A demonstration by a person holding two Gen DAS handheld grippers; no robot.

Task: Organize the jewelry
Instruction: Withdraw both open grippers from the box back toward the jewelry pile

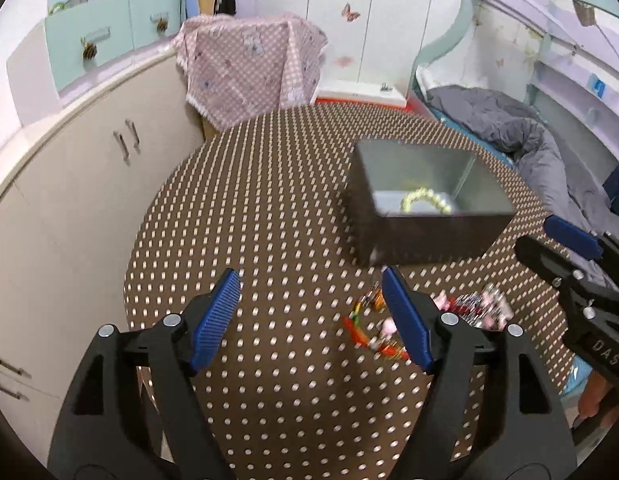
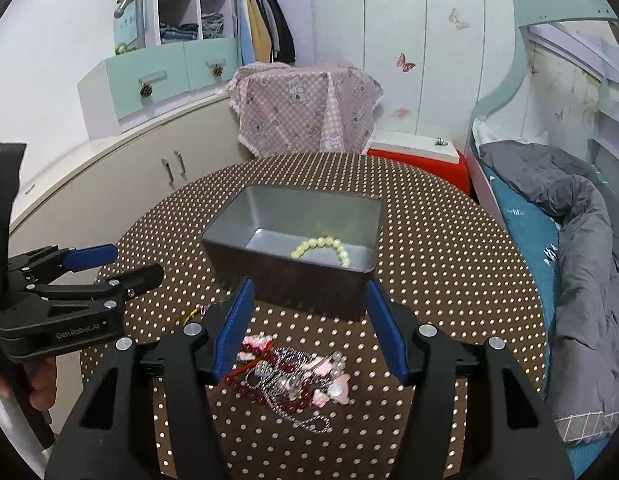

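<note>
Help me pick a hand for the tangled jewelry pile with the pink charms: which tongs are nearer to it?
Right. The right tongs hang directly over the jewelry pile, open around it. The left tongs sit off to its left side, open over bare tablecloth.

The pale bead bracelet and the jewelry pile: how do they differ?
The bracelet lies alone inside the metal box; the pile sits outside on the dotted table. The bracelet is one pale yellow-green loop; the pile tangles dark red beads, silver chain and pink pieces. Neither is held.
</note>
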